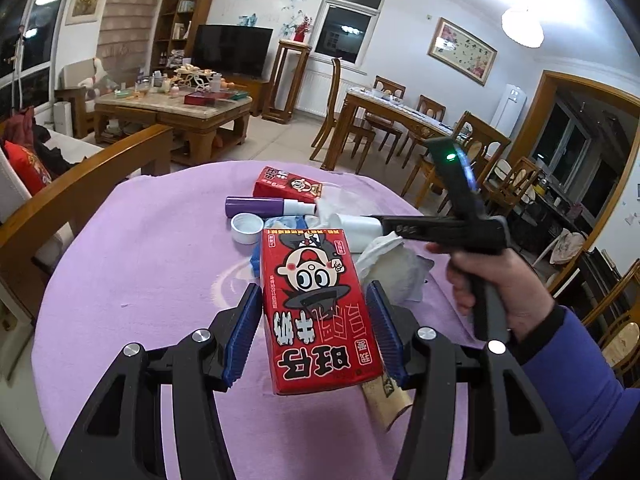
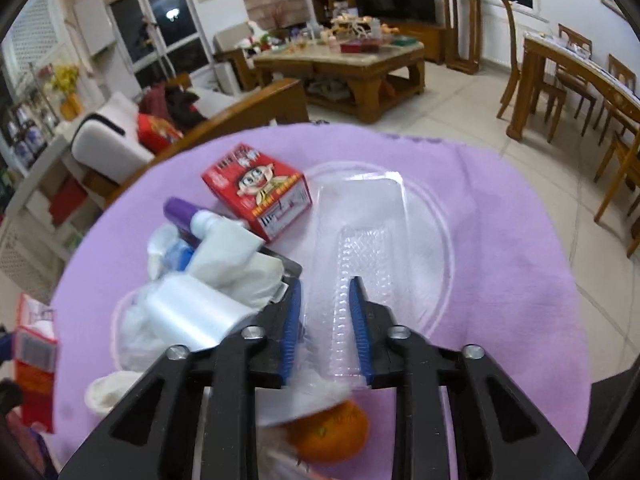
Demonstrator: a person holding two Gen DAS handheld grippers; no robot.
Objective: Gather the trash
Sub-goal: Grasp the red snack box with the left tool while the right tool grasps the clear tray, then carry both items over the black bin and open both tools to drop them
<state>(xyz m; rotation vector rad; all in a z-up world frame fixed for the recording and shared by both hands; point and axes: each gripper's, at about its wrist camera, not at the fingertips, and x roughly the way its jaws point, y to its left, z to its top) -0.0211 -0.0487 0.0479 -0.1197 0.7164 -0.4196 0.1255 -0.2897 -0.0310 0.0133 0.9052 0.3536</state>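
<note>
My left gripper (image 1: 314, 300) is shut on a red milk carton (image 1: 316, 312) with a cartoon face and holds it over the purple-clothed table (image 1: 140, 264). A second red carton (image 1: 286, 185) (image 2: 258, 190), a purple bottle (image 1: 256, 206) (image 2: 180, 212), a white cap (image 1: 247, 228) and crumpled tissues (image 1: 394, 268) (image 2: 236, 268) lie beyond. My right gripper (image 2: 325, 292) is shut on a clear plastic tray (image 2: 362, 232); from the left wrist view its body (image 1: 440, 228) shows at right. An orange (image 2: 332, 430) lies under it.
A white plastic cup (image 2: 188, 312) lies left of the right gripper. A wooden sofa arm (image 1: 80, 196) borders the table at left. Dining chairs and table (image 1: 400, 116) stand behind right, a coffee table (image 1: 176, 108) behind left.
</note>
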